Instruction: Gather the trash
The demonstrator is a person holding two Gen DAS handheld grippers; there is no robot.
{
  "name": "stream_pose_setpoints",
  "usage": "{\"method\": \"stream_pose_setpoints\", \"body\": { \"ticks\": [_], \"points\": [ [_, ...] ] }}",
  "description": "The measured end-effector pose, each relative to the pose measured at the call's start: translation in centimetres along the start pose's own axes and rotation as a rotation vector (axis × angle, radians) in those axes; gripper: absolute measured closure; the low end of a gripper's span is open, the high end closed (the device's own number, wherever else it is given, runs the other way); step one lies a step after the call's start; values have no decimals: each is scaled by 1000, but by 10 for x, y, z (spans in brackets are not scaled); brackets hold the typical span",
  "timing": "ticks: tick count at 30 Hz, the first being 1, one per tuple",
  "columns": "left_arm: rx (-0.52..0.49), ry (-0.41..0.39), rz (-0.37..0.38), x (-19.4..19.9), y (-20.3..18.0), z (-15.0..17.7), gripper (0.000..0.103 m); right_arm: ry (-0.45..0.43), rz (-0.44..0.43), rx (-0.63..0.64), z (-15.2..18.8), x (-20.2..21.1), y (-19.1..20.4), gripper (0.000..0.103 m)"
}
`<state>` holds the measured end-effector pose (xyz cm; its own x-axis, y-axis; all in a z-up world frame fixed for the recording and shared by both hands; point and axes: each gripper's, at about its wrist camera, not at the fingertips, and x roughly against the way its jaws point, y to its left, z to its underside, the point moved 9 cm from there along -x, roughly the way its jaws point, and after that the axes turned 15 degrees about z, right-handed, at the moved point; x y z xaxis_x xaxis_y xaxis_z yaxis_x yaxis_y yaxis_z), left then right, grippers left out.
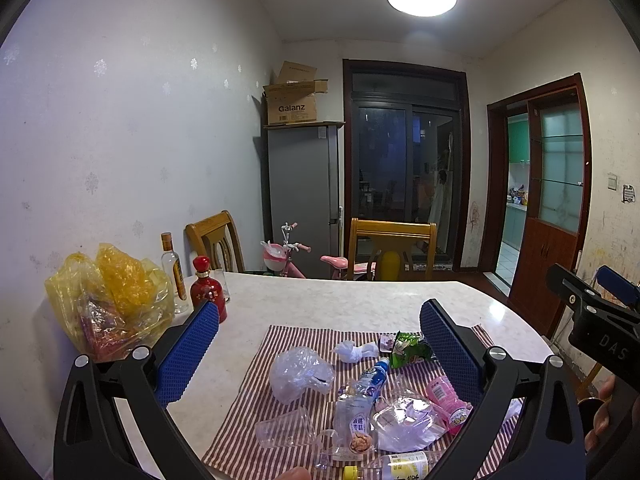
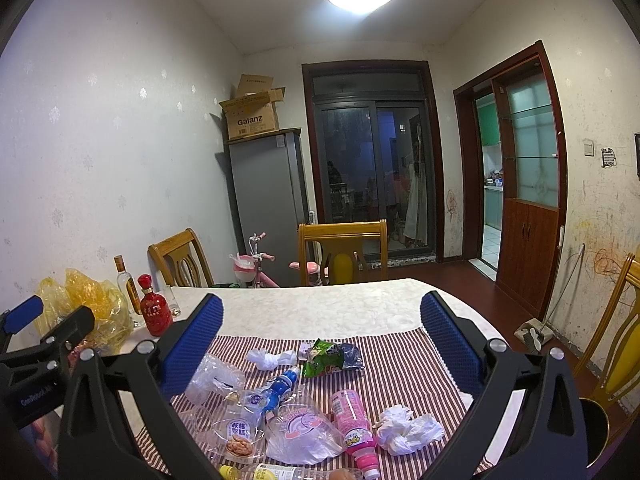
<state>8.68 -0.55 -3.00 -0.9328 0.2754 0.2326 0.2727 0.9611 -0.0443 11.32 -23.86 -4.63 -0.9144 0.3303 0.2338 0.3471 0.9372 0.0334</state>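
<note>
- Progress, as I judge it: nothing looks collected yet. All the trash lies loose on the striped cloth (image 2: 400,356), and I see no bin or collecting bag in either view.
- My left gripper (image 1: 320,344) hangs wide open and empty above the near edge of the table (image 1: 340,300); the trash sits below and between its blue pads (image 1: 188,354).
- My right gripper (image 2: 322,340) is likewise spread open with nothing between its pads, the litter below and ahead of it.
- Far left of both grippers, off the cloth: a yellow plastic bag (image 1: 108,300), a clear bottle (image 1: 173,270) and a red bottle (image 1: 207,292). I can't say whether these count as trash.
- Left on the cloth: a crumpled clear bag (image 1: 298,374) and a clear plastic cup (image 1: 282,426).
- Centre: a walnut-picture snack packet (image 2: 238,438) with Chinese characters too small for me to read, a blue-capped bottle (image 2: 280,390), and a clear wrapper with a pink swirl print (image 2: 302,434).
- Ahead: a white wad (image 2: 270,358) and a green snack bag (image 2: 330,358); its print is illegible.
- Right of centre: a pink bottle (image 2: 354,422), label unreadable; then a crumpled tissue (image 2: 406,428) just under the right pad.
- Nearest edge: a yellow-capped bottle (image 2: 276,472), partly cut off.
- Readable writing: "Galanz" on the cardboard box (image 2: 252,118) atop the fridge, and "GenRobot.AI" on the left gripper's body seen from the right wrist.
</note>
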Motion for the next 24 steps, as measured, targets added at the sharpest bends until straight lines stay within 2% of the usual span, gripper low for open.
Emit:
{"method": "stream_pose_setpoints", "body": {
  "ticks": [24],
  "points": [
    [0, 2, -1, 0, 1, 3, 6, 0, 2, 1, 0, -2, -1, 4]
  ]
}}
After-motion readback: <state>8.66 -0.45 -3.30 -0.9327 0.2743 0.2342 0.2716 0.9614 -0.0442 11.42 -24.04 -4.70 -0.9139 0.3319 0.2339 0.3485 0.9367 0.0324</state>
